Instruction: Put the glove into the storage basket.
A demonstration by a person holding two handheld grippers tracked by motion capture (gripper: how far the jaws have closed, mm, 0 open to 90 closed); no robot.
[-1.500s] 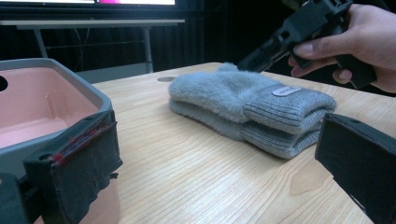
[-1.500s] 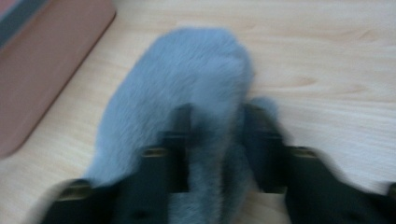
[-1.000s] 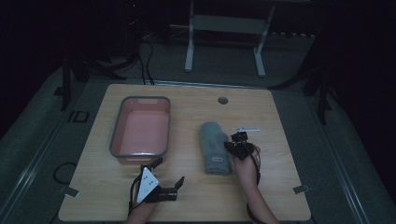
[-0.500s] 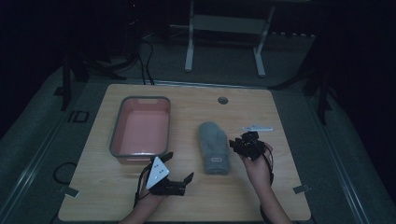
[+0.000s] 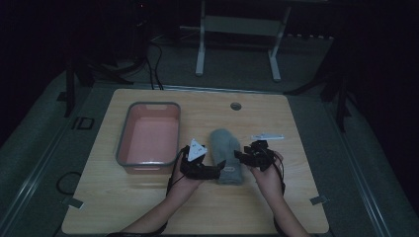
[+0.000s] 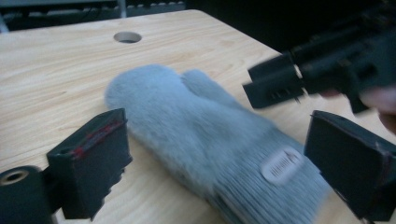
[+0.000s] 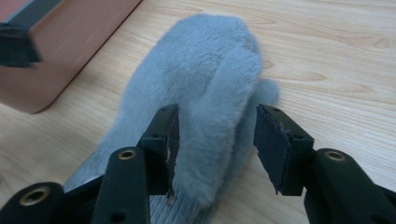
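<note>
Nearest the bottom edge of the high view, two bare forearms come up from about 6 o'clock and angle toward each other over the wooden table [image 5: 148, 207]. The left hand [image 5: 185, 180] holds the left gripper [image 5: 217, 170] low and nearly level, pointing toward 3 o'clock at the cuff end of the mitten [image 5: 226, 155]; a pale three-cornered plate sits on top of it. In the left gripper view its black, blocky jaws stand wide apart on either side of the mitten, having just closed a little, and the pads press on nothing.

The right hand [image 5: 269, 177] carries the right gripper [image 5: 242, 157], which points toward 9 o'clock at the mitten's right edge. In the right gripper view its jaws have just been opening; they stand apart with the mitten's thumb between them, clear of the right pad, while the left pad sits close against the fluff.

The mitten lies flat at the table's middle, between the two grippers. It is grey-blue and fluffy, rounded at the far end, with a ribbed knit cuff [image 6: 261, 186] bearing a small oval label [image 6: 281, 164].

At 9 o'clock from the mitten stands a rectangular pink bin [image 5: 123, 143] with a grey rim. Farther off, at 12 o'clock, a round hole [image 5: 235, 106] pierces the tabletop.
</note>
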